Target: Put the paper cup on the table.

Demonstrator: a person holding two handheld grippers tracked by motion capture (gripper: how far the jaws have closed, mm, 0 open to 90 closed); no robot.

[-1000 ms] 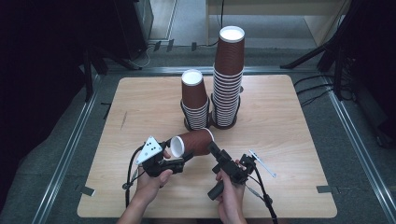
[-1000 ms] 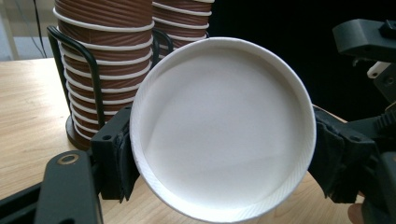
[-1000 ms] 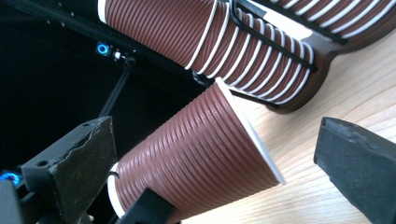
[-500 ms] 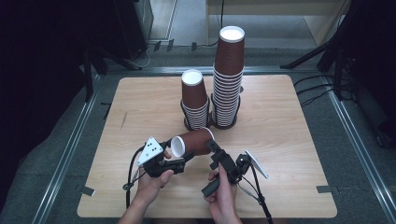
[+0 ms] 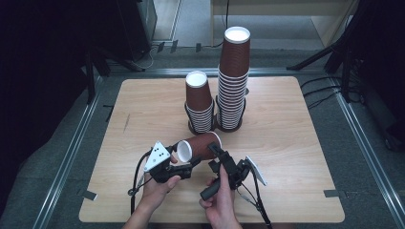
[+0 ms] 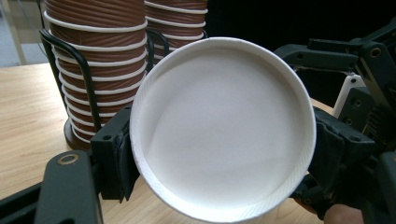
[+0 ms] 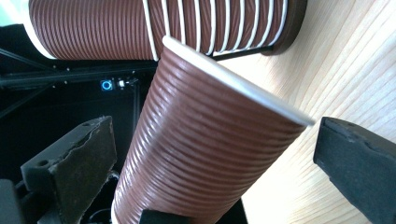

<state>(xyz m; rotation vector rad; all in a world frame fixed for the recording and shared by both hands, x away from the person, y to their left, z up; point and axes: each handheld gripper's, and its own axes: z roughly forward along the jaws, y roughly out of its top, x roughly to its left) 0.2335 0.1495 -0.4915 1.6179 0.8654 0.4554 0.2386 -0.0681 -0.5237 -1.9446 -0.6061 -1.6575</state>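
A brown ribbed paper cup (image 5: 200, 145) lies sideways just above the table, near its front. My left gripper (image 5: 185, 157) is shut on it close to its white round end. In the left gripper view that white end (image 6: 219, 126) faces the camera, with the left gripper (image 6: 219, 144) pinching it from both sides. My right gripper (image 5: 216, 151) reaches in from the right. In the right gripper view the cup (image 7: 201, 149) runs between the right gripper's (image 7: 215, 163) open jaws, with a gap on each side.
Two stacks of upturned brown cups stand in black wire holders mid-table: a short stack (image 5: 199, 102) and a tall stack (image 5: 233, 76). They are just behind the held cup. The wooden table (image 5: 296, 143) has dark floor and metal rails around it.
The right gripper has shifted slightly left and turned in the hand, and its grey plate now sits closer to the cup. The left gripper and the cup have stayed put.
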